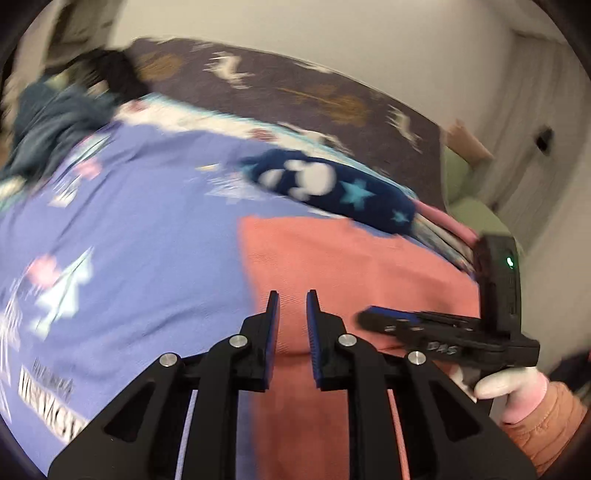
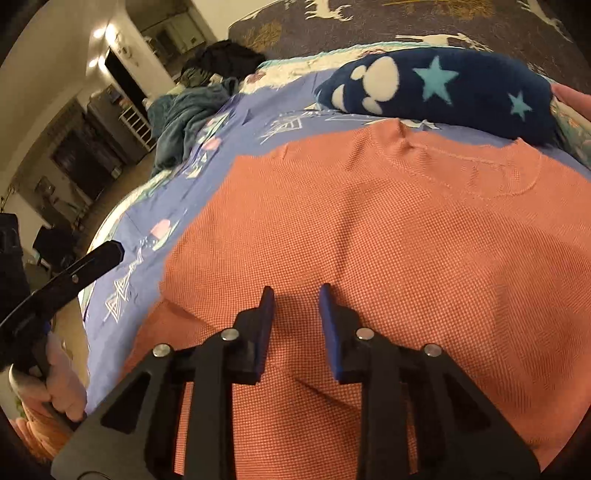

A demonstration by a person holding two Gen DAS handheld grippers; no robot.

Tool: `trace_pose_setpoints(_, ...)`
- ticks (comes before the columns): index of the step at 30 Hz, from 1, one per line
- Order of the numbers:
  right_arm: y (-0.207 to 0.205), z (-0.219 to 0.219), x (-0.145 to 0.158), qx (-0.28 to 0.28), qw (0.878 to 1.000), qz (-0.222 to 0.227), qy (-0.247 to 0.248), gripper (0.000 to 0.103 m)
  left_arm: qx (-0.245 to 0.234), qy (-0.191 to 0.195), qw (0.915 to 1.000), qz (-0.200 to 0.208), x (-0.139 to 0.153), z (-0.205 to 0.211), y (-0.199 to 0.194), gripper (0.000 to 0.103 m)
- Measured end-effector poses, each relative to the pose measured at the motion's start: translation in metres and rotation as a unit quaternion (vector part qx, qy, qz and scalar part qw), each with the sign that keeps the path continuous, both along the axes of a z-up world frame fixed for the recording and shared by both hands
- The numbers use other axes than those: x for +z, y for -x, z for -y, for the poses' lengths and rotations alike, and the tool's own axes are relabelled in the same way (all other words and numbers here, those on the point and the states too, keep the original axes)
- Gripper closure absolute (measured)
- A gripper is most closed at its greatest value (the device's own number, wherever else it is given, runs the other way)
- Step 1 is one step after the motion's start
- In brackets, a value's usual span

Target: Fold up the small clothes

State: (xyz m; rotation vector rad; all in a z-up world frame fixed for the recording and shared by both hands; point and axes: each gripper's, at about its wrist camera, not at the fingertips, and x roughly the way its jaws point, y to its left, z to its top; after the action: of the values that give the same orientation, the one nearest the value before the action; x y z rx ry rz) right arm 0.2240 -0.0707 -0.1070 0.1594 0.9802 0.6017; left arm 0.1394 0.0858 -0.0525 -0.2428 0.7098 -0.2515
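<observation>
A salmon knit garment (image 1: 351, 266) (image 2: 388, 221) lies spread flat on a lilac printed bedsheet (image 1: 147, 240) (image 2: 155, 221). My left gripper (image 1: 293, 300) hovers over the garment's left part. Its blue-padded jaws stand a narrow gap apart with nothing between them. In the right wrist view it shows side-on at the left edge as the left gripper (image 2: 110, 254), off the garment and over the sheet. My right gripper (image 2: 296, 295) is above the garment's near middle, slightly open and empty. In the blurred left wrist view, the right gripper (image 1: 369, 318) lies low over the cloth, held by a gloved hand (image 1: 509, 387).
A navy fleece piece (image 1: 332, 188) (image 2: 443, 92) with stars and paw prints lies just beyond the garment. A teal bundle (image 2: 184, 118) and dark clothes (image 2: 225, 55) sit at the far left. A grey deer-print blanket (image 2: 406, 18) covers the back. The bed edge drops to the floor (image 2: 122, 184) on the left.
</observation>
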Motion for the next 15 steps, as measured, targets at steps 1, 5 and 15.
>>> trace_pose_setpoints(1,0.002,-0.001,0.004,-0.015,1.0,-0.005,0.007,0.077,-0.008,-0.009,0.9999,-0.009,-0.004,0.009,-0.008,0.086)
trace_pose_setpoints(5,0.021,0.025,0.02,-0.079,0.997,-0.013,-0.012,0.077,-0.006,-0.033,0.9958,-0.085,-0.047,0.019,-0.038,0.086)
trace_pose_setpoints(15,0.133,0.305,0.011,-0.386,0.913,-0.014,-0.132,0.057,-0.033,-0.05,0.9951,-0.078,-0.042,0.034,-0.04,0.061)
